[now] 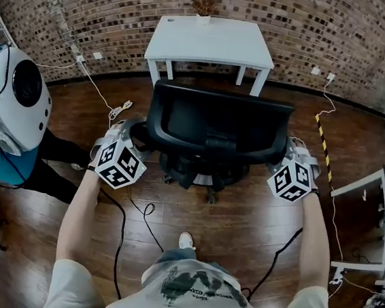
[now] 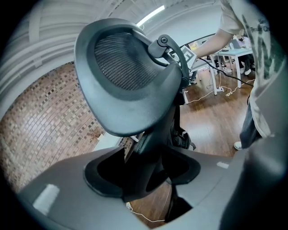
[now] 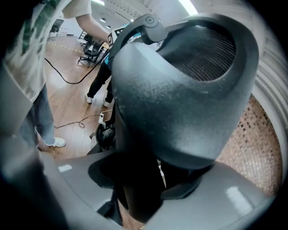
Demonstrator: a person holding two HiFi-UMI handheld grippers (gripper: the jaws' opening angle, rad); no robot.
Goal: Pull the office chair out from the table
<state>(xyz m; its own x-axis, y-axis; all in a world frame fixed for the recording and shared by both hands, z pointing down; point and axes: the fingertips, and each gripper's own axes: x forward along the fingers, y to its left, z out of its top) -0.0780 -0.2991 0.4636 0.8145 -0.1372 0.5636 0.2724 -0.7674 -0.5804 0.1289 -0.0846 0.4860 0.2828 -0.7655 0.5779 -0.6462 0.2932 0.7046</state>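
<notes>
- Two grippers are closed on the office chair [image 1: 216, 128], one at each side of its backrest.
- Left gripper [image 1: 129, 134]: the left gripper view shows its fingers [image 2: 58, 197] clenched around the dark upright support of the chair's left armrest [image 2: 128, 85]. The armrest pad spreads wide just above the fingers.
- Right gripper [image 1: 290, 146]: the right gripper view shows its fingers [image 3: 243, 197] grasping the matching support of the right armrest [image 3: 180, 103]. The pad sits directly above the fingers.
- Office chair: the black backrest spans the space between the two sets of fingers. The wheeled base [image 1: 203, 178] is below the backrest and between the grippers.
- White table [image 1: 211, 39]: it stands beyond the fingers, against the brick wall [image 1: 125, 13]. The backrest is near its front legs, not touching them.
- Small plant [image 1: 204, 7]: it rests at the far edge of the tabletop, well beyond the fingers.
- Wooden floor [image 1: 239, 230]: cables [image 1: 147, 210] trail across it behind the fingers, toward the person's shoe [image 1: 186, 240].
- Second person [image 1: 15, 145]: positioned to the outside of the left fingers, well apart from the chair.
</notes>
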